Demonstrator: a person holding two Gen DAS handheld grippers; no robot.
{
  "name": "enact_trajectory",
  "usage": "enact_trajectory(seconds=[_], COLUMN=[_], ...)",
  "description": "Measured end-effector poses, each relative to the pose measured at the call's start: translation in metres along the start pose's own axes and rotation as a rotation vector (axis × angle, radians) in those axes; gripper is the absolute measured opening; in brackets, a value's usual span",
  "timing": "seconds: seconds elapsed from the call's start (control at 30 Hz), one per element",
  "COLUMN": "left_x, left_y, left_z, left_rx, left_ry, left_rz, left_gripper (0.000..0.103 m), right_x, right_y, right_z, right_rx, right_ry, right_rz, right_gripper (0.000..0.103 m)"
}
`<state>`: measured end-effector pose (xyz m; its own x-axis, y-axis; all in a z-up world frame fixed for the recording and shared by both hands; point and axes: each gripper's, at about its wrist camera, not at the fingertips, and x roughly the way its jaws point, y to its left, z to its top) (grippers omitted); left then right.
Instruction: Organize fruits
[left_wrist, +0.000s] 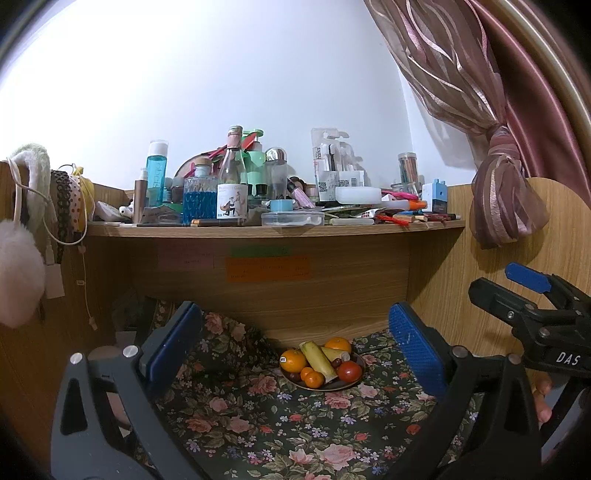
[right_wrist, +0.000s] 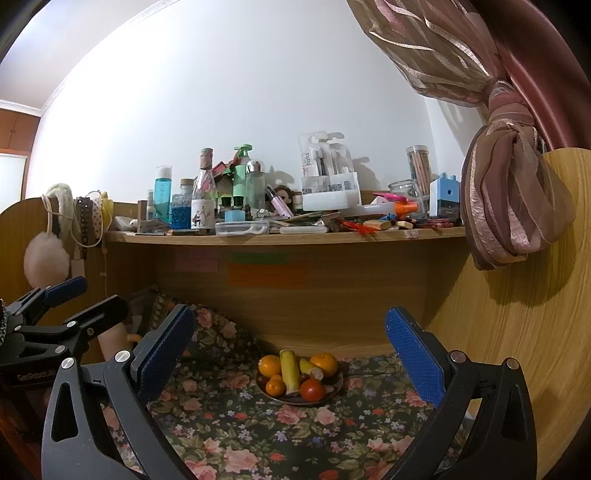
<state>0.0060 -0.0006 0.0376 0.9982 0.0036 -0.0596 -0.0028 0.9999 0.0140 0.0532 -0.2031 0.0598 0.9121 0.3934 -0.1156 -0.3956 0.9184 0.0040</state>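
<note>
Fruit plate sits far centre on the floral cloth, close to the wooden back panel under the shelf. Round dark plate, piled full. Longest item is a pale yellow-green stalk piece, cut ends, long axis running from far-left to near-right in the left wrist view, lying tilted across the pile. Shorter yellow-green piece just right of it, pointed end far-left, pale cut end near-right. Large orange with a sticker on the left of the plate, another large orange at the far side, two small oranges touching each other at the near edge, red tomato near-right. Small dark red fruits tucked between these; kind unclear.

Left gripper has blue pads spread wide, nothing between them, well short of the plate. Right gripper likewise spread wide and holding nothing, plate framed between its fingers but far off. Each gripper shows at the edge of the other's view.

Shelf above is crowded with bottles and stationery. Tied pink curtain hangs at right.
</note>
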Motion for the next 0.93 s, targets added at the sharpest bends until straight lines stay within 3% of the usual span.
enact_trajectory(seconds=[0.93], left_x=[0.0004], left_y=[-0.0066], left_z=[-0.0010], left_rx=[0.007], left_ry=[0.007], left_rz=[-0.034], left_gripper=[0.103], right_x=[0.0058], right_y=[-0.0050], right_z=[-0.0013], right_rx=[0.005], right_ry=[0.008], right_rz=[0.014], right_gripper=[0.103])
